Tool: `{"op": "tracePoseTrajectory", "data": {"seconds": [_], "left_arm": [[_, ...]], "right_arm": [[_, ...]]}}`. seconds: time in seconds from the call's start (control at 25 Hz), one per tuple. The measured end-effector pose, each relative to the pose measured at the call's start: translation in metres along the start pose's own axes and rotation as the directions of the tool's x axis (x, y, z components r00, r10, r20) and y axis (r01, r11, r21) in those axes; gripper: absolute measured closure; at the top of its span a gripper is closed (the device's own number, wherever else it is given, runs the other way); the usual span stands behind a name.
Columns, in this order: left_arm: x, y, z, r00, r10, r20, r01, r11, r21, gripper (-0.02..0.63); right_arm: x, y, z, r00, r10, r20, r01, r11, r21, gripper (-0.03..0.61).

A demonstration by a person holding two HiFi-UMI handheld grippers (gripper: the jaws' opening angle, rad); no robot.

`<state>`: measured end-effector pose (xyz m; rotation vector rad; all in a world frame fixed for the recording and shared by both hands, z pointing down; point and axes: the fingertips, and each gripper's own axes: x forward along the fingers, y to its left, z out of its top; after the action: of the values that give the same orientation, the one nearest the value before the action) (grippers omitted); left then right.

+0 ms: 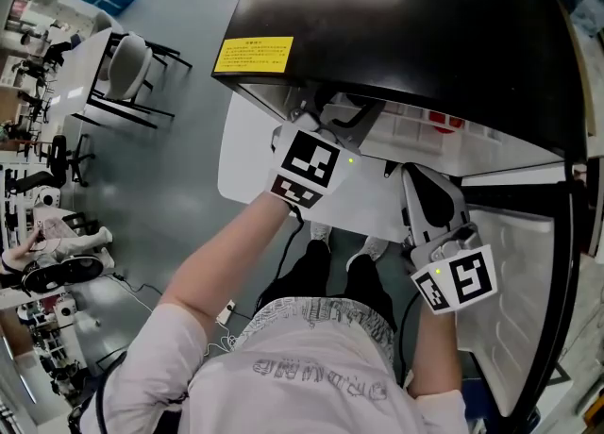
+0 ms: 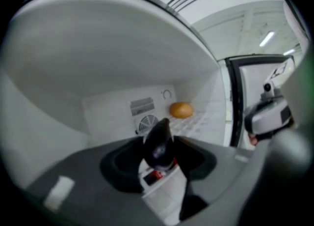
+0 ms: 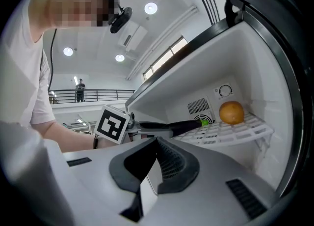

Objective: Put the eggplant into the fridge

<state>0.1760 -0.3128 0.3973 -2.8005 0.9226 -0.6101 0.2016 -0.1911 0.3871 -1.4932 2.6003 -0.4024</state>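
Note:
A dark purple eggplant (image 2: 158,139) sticks forward out of my left gripper (image 2: 159,162), which is shut on it. In the right gripper view the same eggplant (image 3: 181,125) reaches over the white wire shelf (image 3: 230,131) inside the open fridge, green stem end (image 3: 204,121) leading. The left gripper's marker cube (image 3: 114,124) is just outside the fridge opening. In the head view the left gripper (image 1: 311,163) points under the black fridge top (image 1: 406,17), which hides its jaws. My right gripper (image 3: 156,144) hangs beside the opening with its jaws together and nothing in them.
An orange (image 3: 231,112) lies on the shelf at the back right, below a round dial (image 3: 225,91) and next to a vent (image 3: 198,106). The open fridge door (image 1: 510,309) stands at the right. Chairs (image 1: 127,69) and a desk stand far left on the grey floor.

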Motion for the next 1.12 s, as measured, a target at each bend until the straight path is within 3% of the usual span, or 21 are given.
{"op": "tracePoseTrajectory", "data": {"seconds": [0.76,1.12], "left_arm": [[0.007,0.003,-0.009,0.998,0.058,-0.037,-0.058,0.998,0.009,0.412],[0.008,0.0,-0.011,0.997,0.056,-0.052,-0.055,0.998,0.008,0.382]], "right_arm": [[0.002,0.004,-0.002,0.999,0.031,-0.01,-0.031,1.0,0.001,0.575],[0.0,0.006,-0.001,0.999,0.035,-0.02,-0.035,0.999,-0.01,0.575]]}}
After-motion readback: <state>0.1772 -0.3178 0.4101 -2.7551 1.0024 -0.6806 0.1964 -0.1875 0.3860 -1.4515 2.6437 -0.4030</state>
